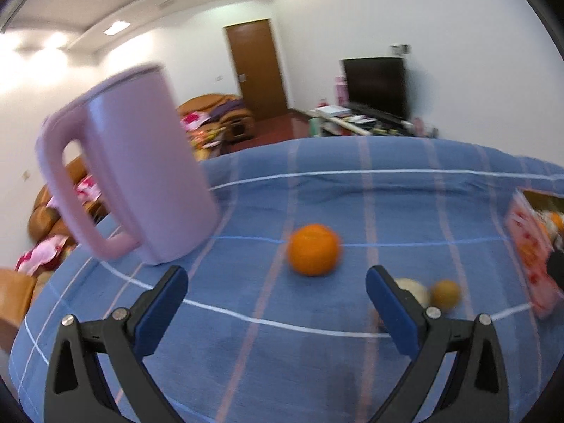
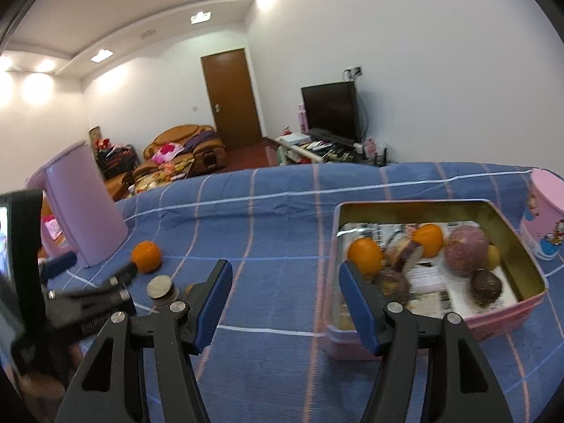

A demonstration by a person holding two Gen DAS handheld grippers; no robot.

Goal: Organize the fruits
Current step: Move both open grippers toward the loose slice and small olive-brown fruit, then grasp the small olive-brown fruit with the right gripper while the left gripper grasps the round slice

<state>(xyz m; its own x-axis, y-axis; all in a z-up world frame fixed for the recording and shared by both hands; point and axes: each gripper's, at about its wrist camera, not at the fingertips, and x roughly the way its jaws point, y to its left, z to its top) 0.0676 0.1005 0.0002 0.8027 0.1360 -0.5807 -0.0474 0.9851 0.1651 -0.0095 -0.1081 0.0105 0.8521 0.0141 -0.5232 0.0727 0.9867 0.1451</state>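
We see white walls (image 2: 405,53) and a stepped white ceiling (image 2: 148,3) with recessed lights (image 2: 102,55) glowing. A brown wooden door (image 2: 232,98) stands closed in the far wall. Beside it, at the right, a dark television (image 2: 331,109) sits on a low cluttered stand (image 2: 313,148). To the left, an orange-brown sofa (image 2: 183,144) carries bright fabrics. The floor (image 2: 253,155) near the door is reddish-brown and glossy.
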